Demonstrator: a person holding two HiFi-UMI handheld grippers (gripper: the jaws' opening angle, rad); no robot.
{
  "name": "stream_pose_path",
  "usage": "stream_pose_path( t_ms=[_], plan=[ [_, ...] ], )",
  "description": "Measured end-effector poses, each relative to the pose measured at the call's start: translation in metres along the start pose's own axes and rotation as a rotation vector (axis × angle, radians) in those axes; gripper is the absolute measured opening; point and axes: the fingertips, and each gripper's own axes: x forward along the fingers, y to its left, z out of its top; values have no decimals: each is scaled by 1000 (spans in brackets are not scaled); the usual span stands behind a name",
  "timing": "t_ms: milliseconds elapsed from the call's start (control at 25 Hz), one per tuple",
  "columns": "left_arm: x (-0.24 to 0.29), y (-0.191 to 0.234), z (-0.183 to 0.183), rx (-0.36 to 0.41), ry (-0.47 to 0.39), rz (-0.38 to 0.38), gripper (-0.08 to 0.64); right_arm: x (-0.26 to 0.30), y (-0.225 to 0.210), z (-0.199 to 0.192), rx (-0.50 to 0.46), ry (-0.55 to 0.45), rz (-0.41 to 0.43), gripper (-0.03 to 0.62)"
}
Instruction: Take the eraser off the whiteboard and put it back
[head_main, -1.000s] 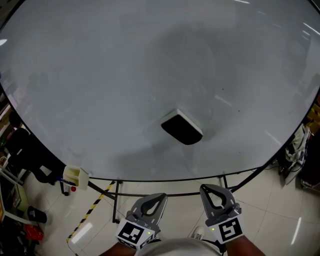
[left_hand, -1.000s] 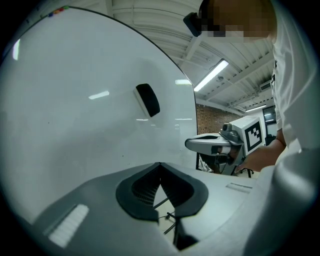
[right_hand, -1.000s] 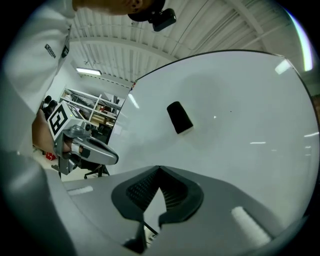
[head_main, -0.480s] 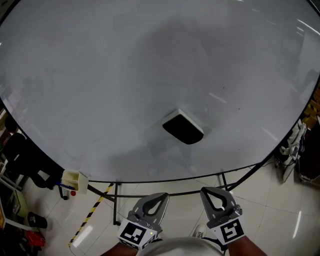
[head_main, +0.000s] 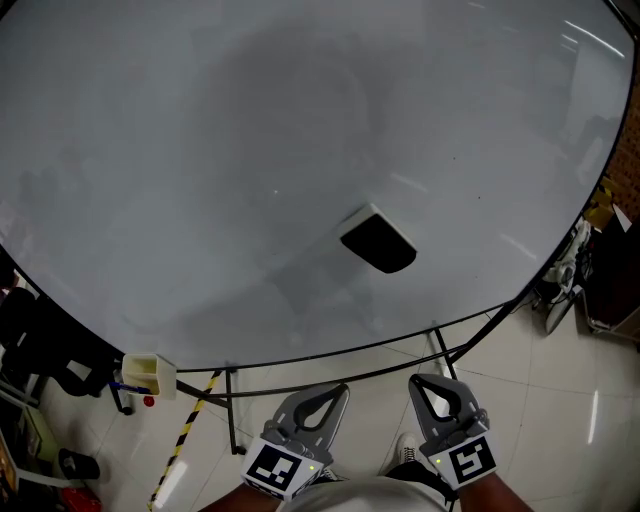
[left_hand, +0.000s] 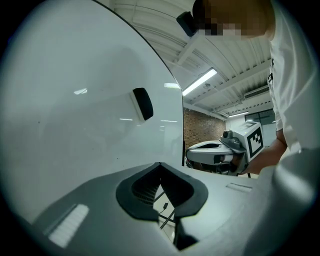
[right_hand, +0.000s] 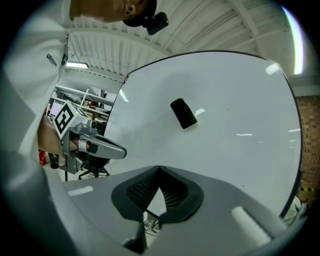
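The eraser (head_main: 377, 243) clings to the whiteboard (head_main: 200, 150), low and right of centre, well apart from both tools. It looks light, with a stiff back and a soft felt face, probably held by a magnet; pinching across its narrow sides seems best. The left gripper (head_main: 336, 391) and right gripper (head_main: 421, 381) wait near the person, jaws pressed together, holding nothing.

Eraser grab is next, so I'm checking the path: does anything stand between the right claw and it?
Nothing visible does. The eraser sits alone on the bare whiteboard, and the shut right claw hangs below the board's lower edge with only open air between them.
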Motion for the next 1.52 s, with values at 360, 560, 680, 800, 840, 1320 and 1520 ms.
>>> stream_pose_path(
  t_ms=[360, 560, 680, 800, 840, 1320, 1520],
  plan=[
    [-5, -13, -4, -20, 5, 75, 17, -16, -3, 6, 19, -29, 50, 2],
    [15, -37, -4, -38, 0, 179, 17, -39, -32, -6, 38, -52, 138, 2],
    [26, -57, -5, -31, 5, 225, 17, -51, -44, -16, 31, -67, 197, 2],
    [32, -73, -7, -33, 16, 275, 17, -62, -58, -18, 47, -86, 233, 2],
    [34, -77, -8, -32, 21, 293, 17, -65, -62, -17, 57, -93, 244, 2],
    [28, -86, -18, -19, 67, 232, 17, -79, -56, -24, 68, -64, 193, 2],
    [4, -74, -18, 0, 73, 167, 17, -75, -34, -27, 102, -37, 126, 2]
  ],
)
